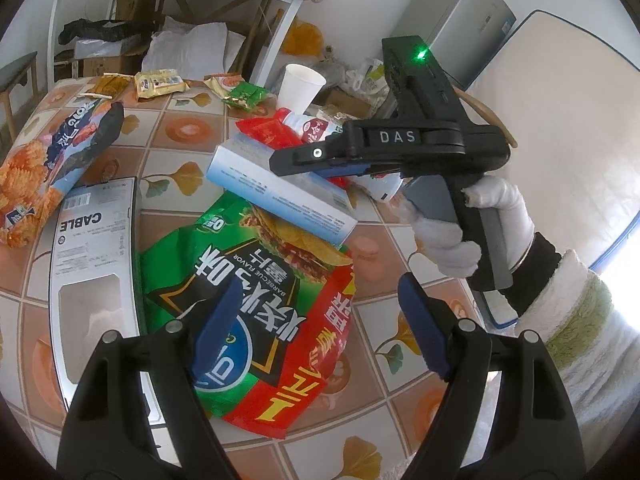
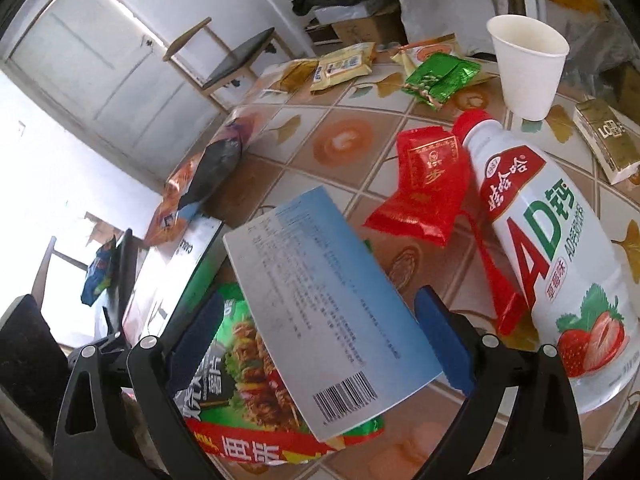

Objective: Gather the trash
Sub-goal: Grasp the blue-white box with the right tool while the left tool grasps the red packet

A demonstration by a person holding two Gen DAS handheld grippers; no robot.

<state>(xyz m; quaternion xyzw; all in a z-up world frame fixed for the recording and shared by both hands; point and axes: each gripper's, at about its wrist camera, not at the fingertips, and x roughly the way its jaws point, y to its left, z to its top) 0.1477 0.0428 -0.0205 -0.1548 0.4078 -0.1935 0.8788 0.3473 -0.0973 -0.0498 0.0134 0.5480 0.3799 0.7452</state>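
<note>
A pale blue and white carton [image 2: 320, 280] lies tilted on a green and red barbecue chip bag [image 2: 240, 360] on the tiled table. My right gripper [image 2: 320, 344] straddles the carton's near end. Its right pad is at the carton's edge, while a gap shows beside the left pad, so it is open. In the left wrist view that gripper [image 1: 308, 158], held by a white-gloved hand [image 1: 460, 240], reaches down onto the carton [image 1: 280, 192]. My left gripper [image 1: 320, 324] hovers open over the chip bag [image 1: 256, 280], holding nothing.
A white strawberry milk bottle [image 2: 552, 248] and a red packet [image 2: 428, 184] lie right of the carton. A paper cup [image 2: 528, 64], a green foil packet [image 2: 440, 74] and yellow wrappers sit farther back. A cable box [image 1: 96, 240] and an orange snack bag [image 1: 52, 160] lie left.
</note>
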